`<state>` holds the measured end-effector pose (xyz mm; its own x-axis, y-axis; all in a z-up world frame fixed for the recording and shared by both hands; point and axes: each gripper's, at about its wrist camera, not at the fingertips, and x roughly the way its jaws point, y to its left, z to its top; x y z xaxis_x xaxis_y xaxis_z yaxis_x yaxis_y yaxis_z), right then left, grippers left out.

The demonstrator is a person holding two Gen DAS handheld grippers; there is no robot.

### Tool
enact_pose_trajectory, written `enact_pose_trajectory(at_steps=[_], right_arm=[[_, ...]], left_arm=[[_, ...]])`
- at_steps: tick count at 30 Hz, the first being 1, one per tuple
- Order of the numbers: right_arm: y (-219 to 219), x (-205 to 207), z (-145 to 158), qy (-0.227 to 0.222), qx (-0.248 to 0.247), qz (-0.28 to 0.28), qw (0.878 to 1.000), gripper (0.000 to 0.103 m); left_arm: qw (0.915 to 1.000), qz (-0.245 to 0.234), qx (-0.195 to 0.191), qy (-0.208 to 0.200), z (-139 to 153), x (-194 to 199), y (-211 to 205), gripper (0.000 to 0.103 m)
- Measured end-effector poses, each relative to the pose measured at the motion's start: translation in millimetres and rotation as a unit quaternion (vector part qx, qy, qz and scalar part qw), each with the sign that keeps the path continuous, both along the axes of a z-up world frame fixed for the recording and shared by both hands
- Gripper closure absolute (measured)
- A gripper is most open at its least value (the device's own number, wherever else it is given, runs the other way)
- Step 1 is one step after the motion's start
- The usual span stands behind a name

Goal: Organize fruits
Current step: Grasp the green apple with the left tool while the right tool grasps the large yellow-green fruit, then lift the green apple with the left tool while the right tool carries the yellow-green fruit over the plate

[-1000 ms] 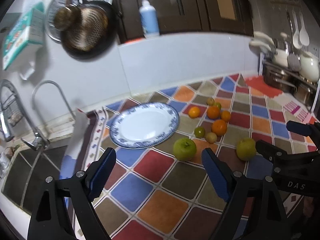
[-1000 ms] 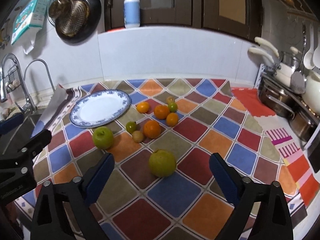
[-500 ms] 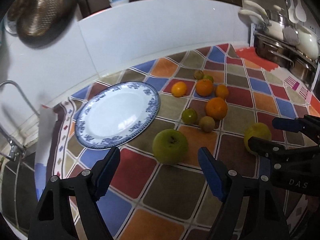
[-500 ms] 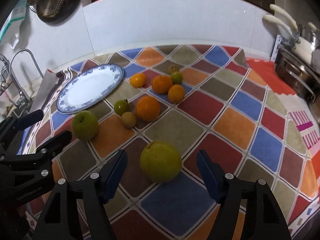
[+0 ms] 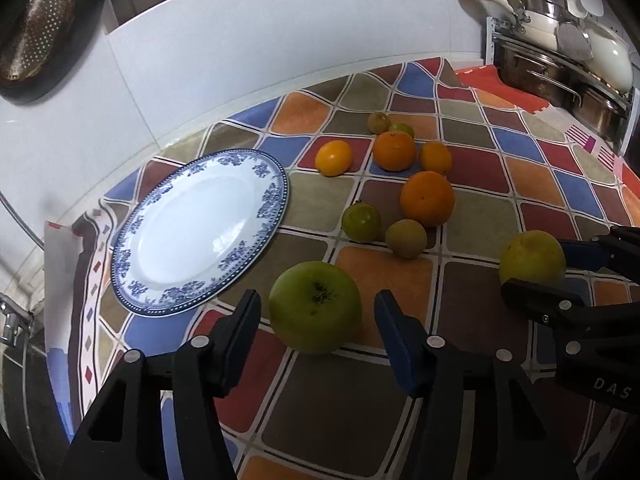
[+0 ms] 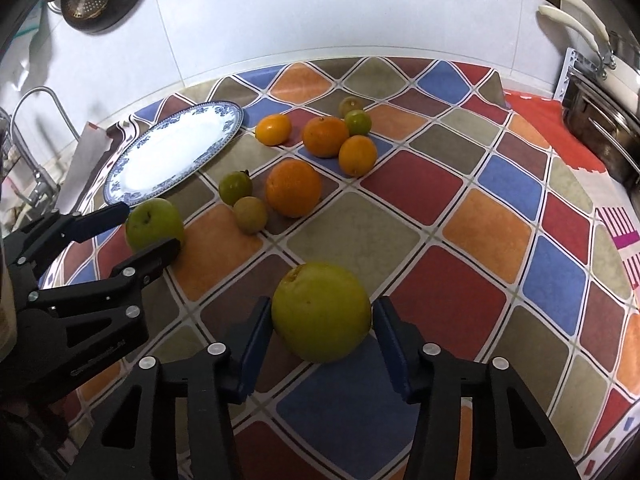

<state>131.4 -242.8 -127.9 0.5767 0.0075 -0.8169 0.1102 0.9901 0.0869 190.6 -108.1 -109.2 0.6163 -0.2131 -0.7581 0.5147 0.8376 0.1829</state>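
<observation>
Now, in your left wrist view, your left tongs point(image 5: 316, 314) sit low over the table point(image 5: 500, 184), with the green apple point(image 5: 315, 306) between their two blue pads. The jaws have just been closing, but you can see a thin gap on each side of the apple, so they are not squeezing it. The apple rests on the bright checked cloth, just right of the near rim of the blue and white plate point(image 5: 200, 232). Beyond the apple lie two small green fruits point(image 5: 361, 222) and then the oranges point(image 5: 427, 198), more to the far right. At the right edge you see your right tongs point(image 5: 560, 272) around the yellow-green fruit point(image 5: 532, 258).

Next, in your right wrist view, your right tongs point(image 6: 322, 330) have the yellow-green fruit point(image 6: 321, 312) between their pads. These jaws have just been closing too. The right pad looks like it touches the fruit, and the left pad is very near it, so you cannot tell if it is gripped. The fruit sits on the cloth, near you, well apart from the plate point(image 6: 176, 152) at the far left. Your left tongs point(image 6: 152, 232) show at the left around the green apple point(image 6: 154, 224). The oranges point(image 6: 293, 188) lie between the two big fruits and the far wall.
</observation>
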Motion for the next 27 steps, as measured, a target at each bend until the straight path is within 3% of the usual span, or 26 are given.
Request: enact_pose_trajectory(at_steps=[3, 15, 27], right_arm=[[1, 1, 0, 0.001, -0.003, 0.002, 1.0, 0.053], [1, 3, 0, 0.001, -0.008, 0.006, 1.0, 0.053], [12, 2, 25, -0.041, -0.008, 0.047, 0.998, 0.053]], left_arm=[[1.0, 0.003, 0.002, 0.001, -2, 3, 0, 0.053], [0.9999, 0.004, -0.012, -0.001, 0, 1, 4, 0.054], [0.9975, 0.054, -0.039, -0.025, 32, -20, 24, 0.054]])
